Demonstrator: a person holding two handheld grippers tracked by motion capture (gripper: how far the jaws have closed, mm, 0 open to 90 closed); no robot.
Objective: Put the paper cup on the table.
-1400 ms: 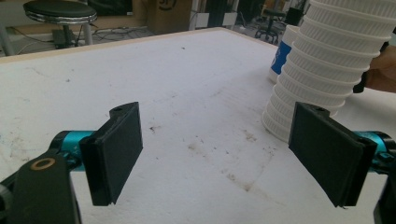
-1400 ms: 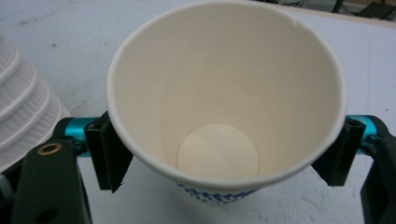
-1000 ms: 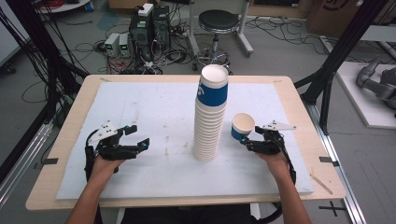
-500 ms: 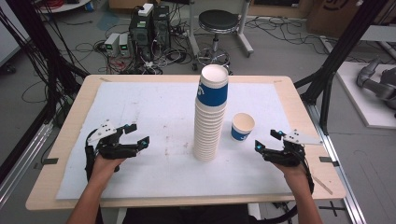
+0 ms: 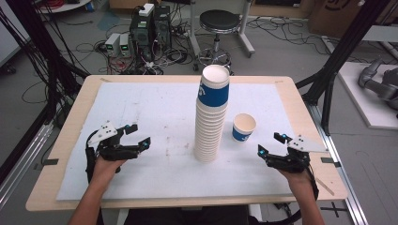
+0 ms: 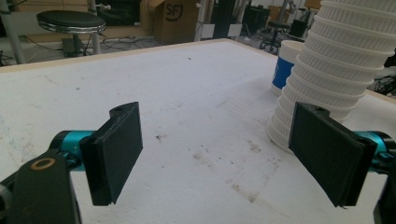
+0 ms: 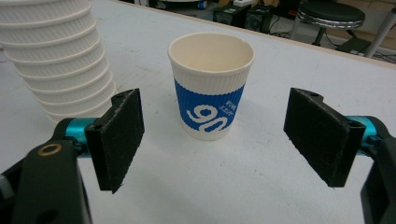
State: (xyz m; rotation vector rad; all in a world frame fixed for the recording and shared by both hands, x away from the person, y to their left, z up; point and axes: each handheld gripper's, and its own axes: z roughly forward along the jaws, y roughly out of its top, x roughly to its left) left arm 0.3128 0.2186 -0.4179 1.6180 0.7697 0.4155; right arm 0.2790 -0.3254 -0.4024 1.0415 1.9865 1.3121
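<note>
A tall stack of white ribbed paper cups, topped by a blue-banded one, stands upright mid-table. Just right of it a single blue-and-white cup stands upright and empty. My right gripper rests near the table's right front, open, pointing at that cup from a short way off. In the right gripper view the cup stands beyond the open jaws, untouched, with the stack to its left. My left gripper lies open and empty left of the stack. The left gripper view has the stack past the right-hand jaw.
A white mat covers the wooden table. Past the far edge are a stool and computer boxes with cables on the floor. Black frame posts rise at both sides.
My right gripper has drawn back from beside the single cup, to the right and toward the person. The cup stays standing where it was. The left gripper has kept still.
</note>
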